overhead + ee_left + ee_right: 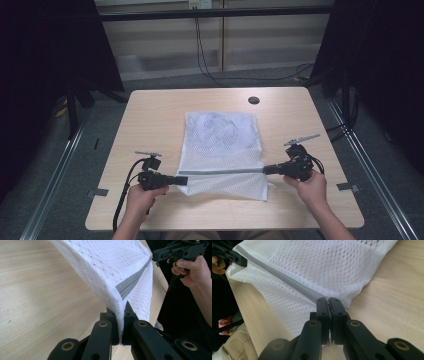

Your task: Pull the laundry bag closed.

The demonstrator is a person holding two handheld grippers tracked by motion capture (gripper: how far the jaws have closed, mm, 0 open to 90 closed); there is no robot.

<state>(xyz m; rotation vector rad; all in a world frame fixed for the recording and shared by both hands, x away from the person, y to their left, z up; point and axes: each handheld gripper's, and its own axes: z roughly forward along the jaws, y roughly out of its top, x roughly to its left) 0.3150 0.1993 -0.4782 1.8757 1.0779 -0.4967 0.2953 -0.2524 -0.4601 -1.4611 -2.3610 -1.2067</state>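
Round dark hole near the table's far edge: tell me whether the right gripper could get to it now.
Probably not yet: the right gripper is shut on the white mesh bag, far from the hole.

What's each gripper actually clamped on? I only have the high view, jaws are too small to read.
Observer: In the left gripper view, the left gripper is shut on the white mesh bag at the end of its grey zipper strip.
Operator: And the right one?
Observer: The right gripper is shut on the other end of that zipper strip.
Operator: Is the bag lifted?
Observer: The pinched edge is raised and slopes down to the table.
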